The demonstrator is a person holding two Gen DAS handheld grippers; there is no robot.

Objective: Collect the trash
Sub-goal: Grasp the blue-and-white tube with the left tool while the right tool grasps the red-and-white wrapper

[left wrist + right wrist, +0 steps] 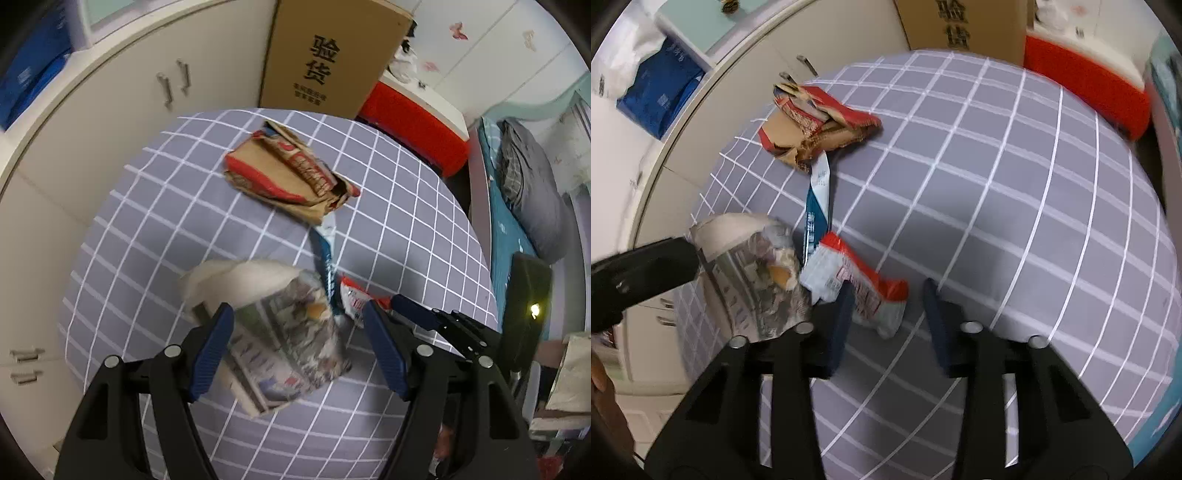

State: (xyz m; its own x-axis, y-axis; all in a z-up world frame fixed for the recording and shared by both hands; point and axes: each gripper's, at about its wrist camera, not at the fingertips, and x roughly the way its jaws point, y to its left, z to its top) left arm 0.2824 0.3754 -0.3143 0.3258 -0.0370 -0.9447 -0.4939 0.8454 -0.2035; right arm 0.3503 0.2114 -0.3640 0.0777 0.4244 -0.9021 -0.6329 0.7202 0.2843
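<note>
1. Table w/ grey checked cloth has four bits of trash on it, none collected as far as pics show.
2. Newspaper bag w/ white lining stands near the table's edge; prob the bin for the rest, but that's my guess.
3. Left gripper hangs over it, tongs wide, one either side of the bag, pads not pressing. Holds nothing.
4. Red-white wrapper lies just beside the bag, on the cloth.
5. Right gripper is right above it; tongs stand apart in the right wrist view, left finger overlapping the wrapper's edge. View blurred, so no firm grip visible; I'd say not held yet.
6. Blue-white wrapper lies flat between the bag and the crumpled brown-red paper bag, which sits farther back toward the cupboards.
7. Progress: early. Left to do: pinch red-white wrapper, drop in bag, then blue strip, then brown bag.
8. Risk: thin wrappers may slip.
</note>
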